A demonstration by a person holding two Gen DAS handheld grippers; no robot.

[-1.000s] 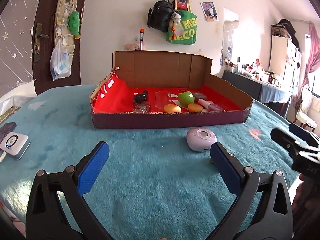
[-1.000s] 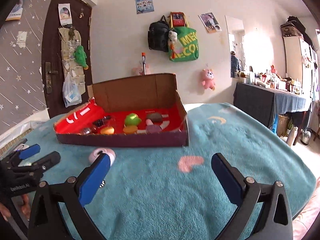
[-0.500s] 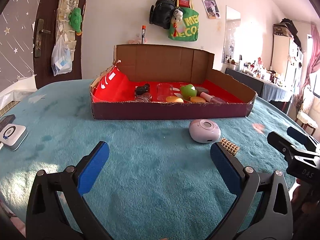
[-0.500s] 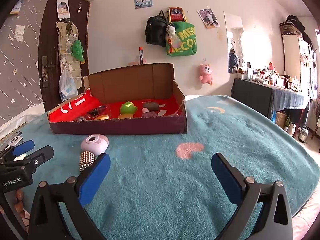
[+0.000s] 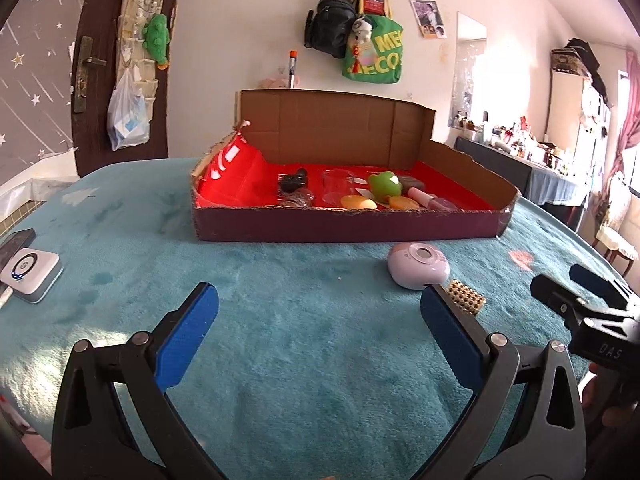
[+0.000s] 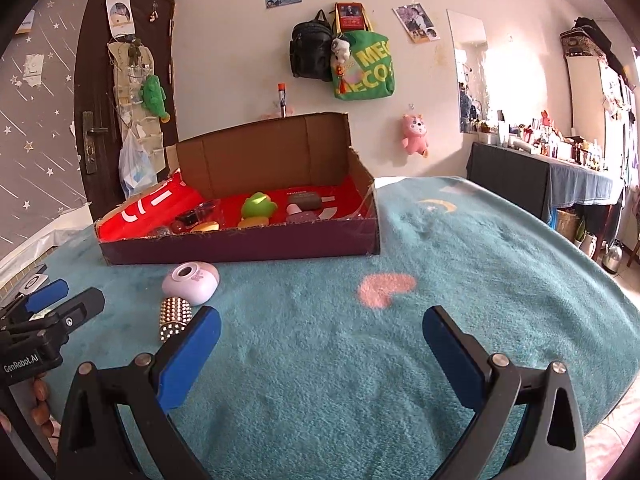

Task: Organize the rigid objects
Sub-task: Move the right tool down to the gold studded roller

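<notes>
A shallow cardboard box with a red floor stands on the teal cloth and holds several small objects, among them a green toy and a clear cup. It also shows in the right wrist view. In front of it lie a pale pink round device and a studded gold cylinder. My left gripper is open and empty, with the two objects just beyond its right finger. My right gripper is open and empty, with the cylinder by its left finger.
A white square device lies at the cloth's left edge. A pink heart patch marks the cloth. A dark table with bottles stands to the right. A door and hung bags are on the far wall.
Both grippers have pulled back and tilted down. The box sits farther off in view, and the gold cylinder has come into sight. Both stay open.
</notes>
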